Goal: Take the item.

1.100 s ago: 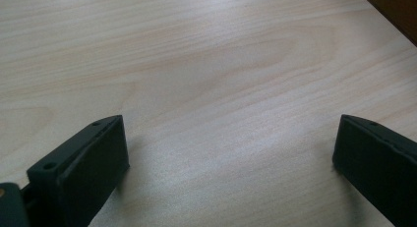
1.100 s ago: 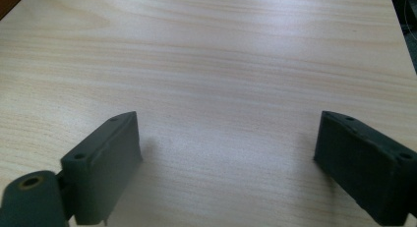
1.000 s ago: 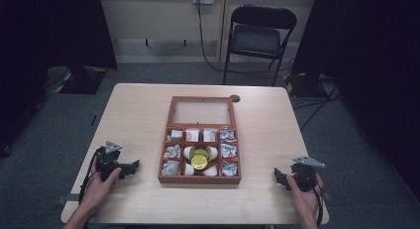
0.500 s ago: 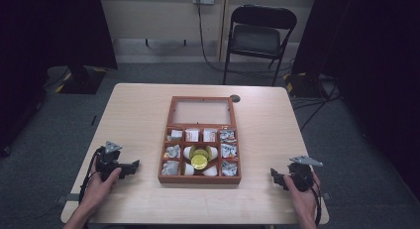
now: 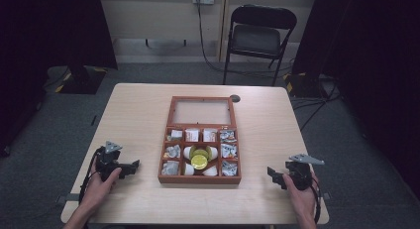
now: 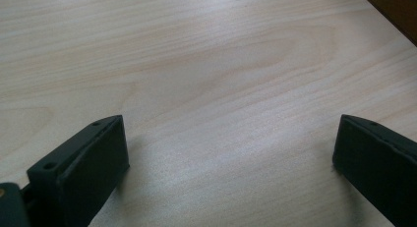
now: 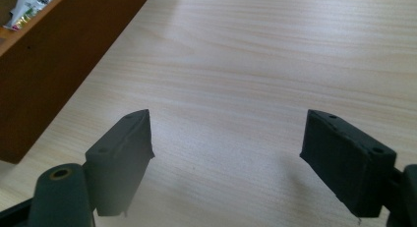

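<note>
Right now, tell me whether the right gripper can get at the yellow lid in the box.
Probably yes. The right gripper is open and empty, bare table lies between it and the box, and the yellow lid sits uncovered.

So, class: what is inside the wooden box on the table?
The wooden box holds small packets in its side compartments and white pods around a yellow-lidded jar in the middle. Anything beneath the jar is hidden.

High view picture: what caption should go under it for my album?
Two hand-held tools, left and right, rest open on a pale wooden table beside a brown wooden compartment box of packets.
</note>
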`<state>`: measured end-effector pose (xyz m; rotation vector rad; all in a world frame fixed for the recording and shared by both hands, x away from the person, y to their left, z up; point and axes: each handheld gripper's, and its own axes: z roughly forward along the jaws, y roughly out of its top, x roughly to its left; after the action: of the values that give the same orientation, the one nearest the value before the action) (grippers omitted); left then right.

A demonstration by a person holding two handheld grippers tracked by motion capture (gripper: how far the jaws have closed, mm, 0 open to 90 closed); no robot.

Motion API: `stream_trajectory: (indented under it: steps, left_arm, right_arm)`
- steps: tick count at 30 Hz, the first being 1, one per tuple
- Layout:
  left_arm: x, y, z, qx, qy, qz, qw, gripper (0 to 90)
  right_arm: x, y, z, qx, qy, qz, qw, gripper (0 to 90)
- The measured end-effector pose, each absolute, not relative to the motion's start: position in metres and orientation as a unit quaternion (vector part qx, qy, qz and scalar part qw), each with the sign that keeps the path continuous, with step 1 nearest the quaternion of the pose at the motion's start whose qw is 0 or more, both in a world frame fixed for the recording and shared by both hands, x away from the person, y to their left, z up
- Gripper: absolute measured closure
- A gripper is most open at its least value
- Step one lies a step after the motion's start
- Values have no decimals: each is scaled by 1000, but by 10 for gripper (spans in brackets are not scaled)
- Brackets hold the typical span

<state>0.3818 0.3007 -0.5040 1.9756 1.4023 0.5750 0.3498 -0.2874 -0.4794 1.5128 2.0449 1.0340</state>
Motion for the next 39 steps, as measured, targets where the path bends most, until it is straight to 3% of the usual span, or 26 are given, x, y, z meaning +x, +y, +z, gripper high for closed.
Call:
stream_trajectory:
  steps: [6,39]
  left_arm:
    - [382,301,-504,752,534,219,320,0]
    - [382,301,-504,752,534,219,320,0]
  right_arm:
    - [351,-282,-464,526,726,394,201,244]
    - [366,-235,-431,467,753,428,180,292]
